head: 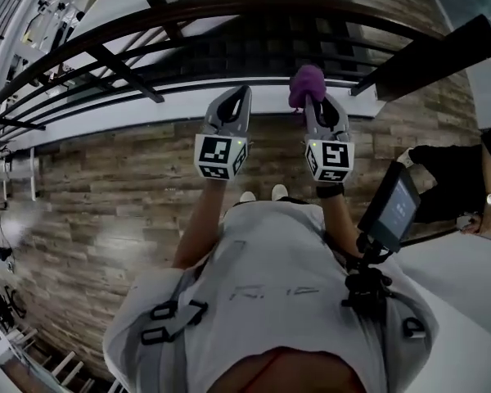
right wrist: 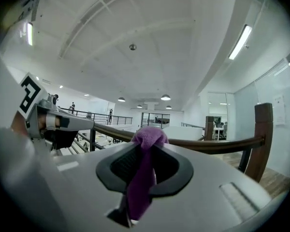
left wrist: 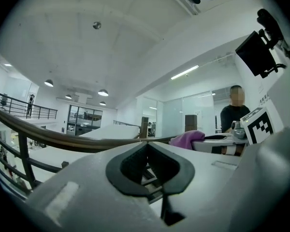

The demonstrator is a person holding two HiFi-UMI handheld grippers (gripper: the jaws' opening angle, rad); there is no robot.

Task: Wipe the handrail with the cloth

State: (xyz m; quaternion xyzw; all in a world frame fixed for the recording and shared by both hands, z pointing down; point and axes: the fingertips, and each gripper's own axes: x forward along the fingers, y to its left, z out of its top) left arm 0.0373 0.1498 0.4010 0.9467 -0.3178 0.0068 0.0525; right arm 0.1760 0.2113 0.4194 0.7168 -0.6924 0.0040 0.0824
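The dark wooden handrail curves across the top of the head view, on black balusters. My right gripper is shut on a purple cloth, which bunches out past the jaw tips just short of the rail. In the right gripper view the cloth hangs between the jaws, with the handrail beyond it. My left gripper is shut and holds nothing, level with the right one and to its left. From the left gripper view the handrail passes in front, and the cloth shows at the right.
I stand on a wood-plank floor by a white ledge under the railing. A thick dark post rises at the right. A person in black sits at the right. A small screen is mounted on my chest rig.
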